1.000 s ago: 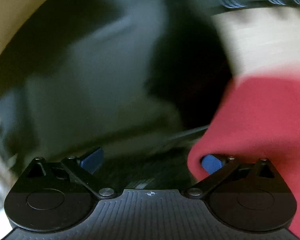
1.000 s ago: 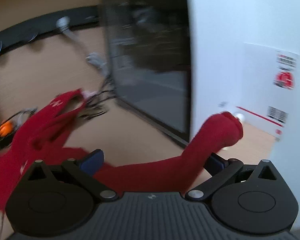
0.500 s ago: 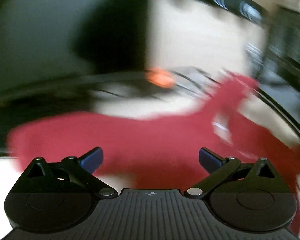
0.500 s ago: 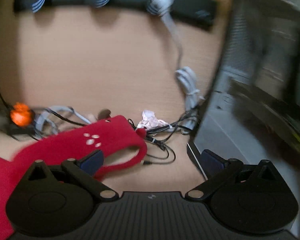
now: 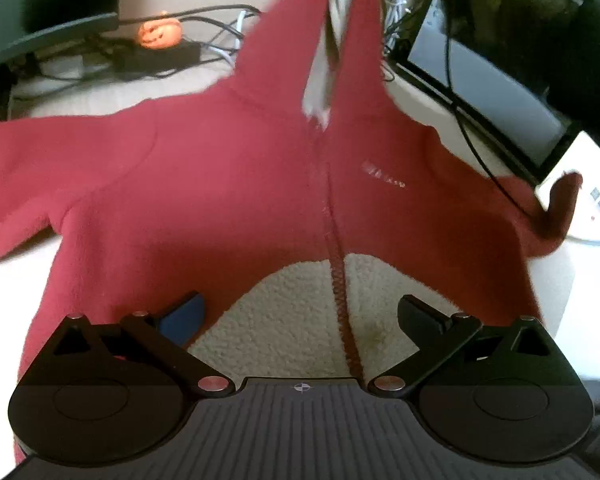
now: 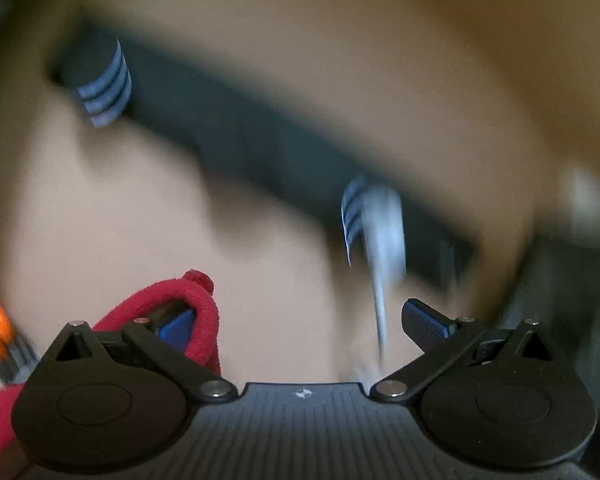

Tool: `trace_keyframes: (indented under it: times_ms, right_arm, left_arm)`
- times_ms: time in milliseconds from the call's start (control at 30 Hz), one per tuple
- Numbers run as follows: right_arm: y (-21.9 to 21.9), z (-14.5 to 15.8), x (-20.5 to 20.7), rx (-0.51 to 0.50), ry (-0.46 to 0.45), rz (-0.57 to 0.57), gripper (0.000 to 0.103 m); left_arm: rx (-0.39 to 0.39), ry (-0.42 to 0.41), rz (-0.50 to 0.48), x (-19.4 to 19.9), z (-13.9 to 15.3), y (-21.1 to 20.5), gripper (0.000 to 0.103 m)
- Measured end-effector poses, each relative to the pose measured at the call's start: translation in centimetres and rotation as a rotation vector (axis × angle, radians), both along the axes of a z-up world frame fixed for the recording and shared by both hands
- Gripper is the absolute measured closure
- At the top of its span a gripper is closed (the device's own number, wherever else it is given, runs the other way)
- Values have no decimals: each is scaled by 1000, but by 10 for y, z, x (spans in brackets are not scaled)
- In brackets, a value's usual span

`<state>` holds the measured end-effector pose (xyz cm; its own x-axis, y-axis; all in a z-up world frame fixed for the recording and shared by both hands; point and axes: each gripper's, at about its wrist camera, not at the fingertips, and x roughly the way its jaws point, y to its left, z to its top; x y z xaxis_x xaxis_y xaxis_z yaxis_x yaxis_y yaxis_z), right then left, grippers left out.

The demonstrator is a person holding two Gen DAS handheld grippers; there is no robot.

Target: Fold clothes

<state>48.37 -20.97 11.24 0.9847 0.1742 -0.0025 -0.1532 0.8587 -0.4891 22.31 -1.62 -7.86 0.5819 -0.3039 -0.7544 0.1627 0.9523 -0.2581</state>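
1. The red fleece jacket (image 5: 228, 184) lies spread front-up on a cream fleecy surface (image 5: 284, 320), its zipper (image 5: 342, 292) running from 6 o'clock up to the collar at 12 o'clock in the left wrist view. That line is its long axis.
2. One sleeve stretches out toward 9 o'clock; the other trails toward 3 o'clock, its cuff (image 5: 560, 200) curled upward beside a white box.
3. The hem is parted at the bottom, showing the cream surface between the two front panels.
4. The left gripper (image 5: 300, 316) has its jaws spread wide and holds nothing. It hangs over the hem, with the jacket body ahead of it at 12 o'clock and the zipper passing just right of centre between its fingers.
5. The right gripper (image 6: 300, 324) is also spread wide, clamping nothing, though a red fabric edge (image 6: 188, 300) drapes around its left finger at 9 o'clock. Its view is blurred and mostly shows wooden desk.
6. Judgement: the left gripper is nearer the body, so a sleeve fold inward toward the zipper line looks like the coming move.
7. Beyond the collar sit tangled cables, an orange pumpkin figure (image 5: 160, 34) at 11 o'clock and a dark monitor at 2 o'clock.
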Motion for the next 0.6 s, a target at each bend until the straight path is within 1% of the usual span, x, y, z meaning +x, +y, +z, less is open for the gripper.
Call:
trace_keyframes:
  times_ms: [67,100,167,200,267,300,333,367,433,500,533,600]
  right_arm:
    - [23,34,-21,6,-123,121,0]
    - [31,47,-26,10,-163,155,0]
    - [48,62,-27,-40,-179,166,0]
    - [56,70,-27,-66,-187,171,0]
    - [73,85,-28,-116,-202,182,0]
    - [80,92,-28,-140,-201,186,0]
    - [76,86,-26,-160,-111,180,0]
    - [72,81,-23,-180,-21,174,0]
    - [63,70,-18,-218,153,160,0]
    - [37,47,-28,-241,216,140,0]
    - [24,39,-36,-245,237,128,0]
    - [-8,28,-54,-205,324,126,0]
  left_arm:
    - [-7,-5,38,6,-5,-15,0]
    - [-2,-10,48,12,0,-21,0]
    - [9,-21,67,29,10,-35,0]
    - [3,-26,89,44,11,-40,0]
    - [-22,-3,155,71,11,-39,0]
    - [-38,2,181,77,12,-34,0]
    - [-54,4,206,82,13,-28,0]
    - [-77,11,208,81,16,-21,0]
    - [-121,-12,183,63,28,-5,0]
    - [-103,-46,156,37,40,7,0]
    - [-75,-66,149,22,46,11,0]
    - [1,-98,133,-6,55,20,0]
